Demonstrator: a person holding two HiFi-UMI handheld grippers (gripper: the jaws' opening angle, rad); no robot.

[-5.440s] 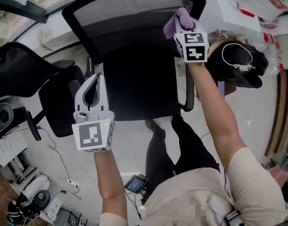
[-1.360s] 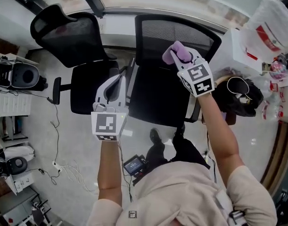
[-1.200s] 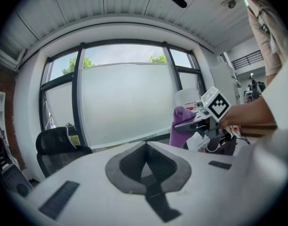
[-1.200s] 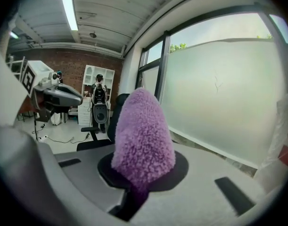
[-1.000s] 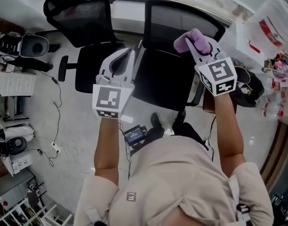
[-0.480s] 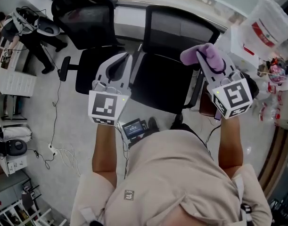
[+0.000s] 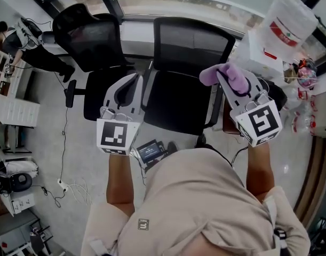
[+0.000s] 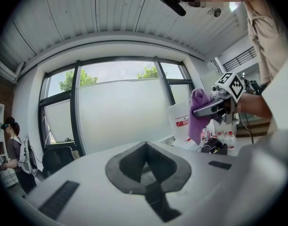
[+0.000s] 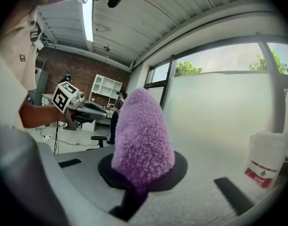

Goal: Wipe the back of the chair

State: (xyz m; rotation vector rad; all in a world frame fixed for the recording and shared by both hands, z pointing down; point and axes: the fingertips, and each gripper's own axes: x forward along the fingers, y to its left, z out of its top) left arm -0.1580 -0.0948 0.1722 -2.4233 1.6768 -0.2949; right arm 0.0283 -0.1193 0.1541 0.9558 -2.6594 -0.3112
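Observation:
The black office chair stands below me, its mesh back (image 7: 193, 39) toward the window and its seat (image 7: 176, 103) nearer. My right gripper (image 7: 222, 76) is held above the chair's right armrest, shut on a fluffy purple cloth (image 7: 216, 73), clear of the chair back. In the right gripper view the cloth (image 9: 143, 135) stands up from the shut jaws and hides the tips. My left gripper (image 7: 134, 80) hovers over the seat's left edge, shut with nothing in it (image 8: 144, 146). The left gripper view also shows the cloth (image 8: 198, 114).
A second black chair (image 7: 89, 36) stands to the left. A white bag with a red label (image 7: 283, 23) and bottles sit on a table at the right, with a dark bag (image 7: 277, 92) below. A small device (image 7: 151, 151) and cables (image 7: 64, 183) lie on the floor. A person (image 7: 16, 33) stands far left.
The right gripper with the cloth has come off the top of the chair back, moving right and toward me. The view has pulled back, and both grippers now hang above the seat.

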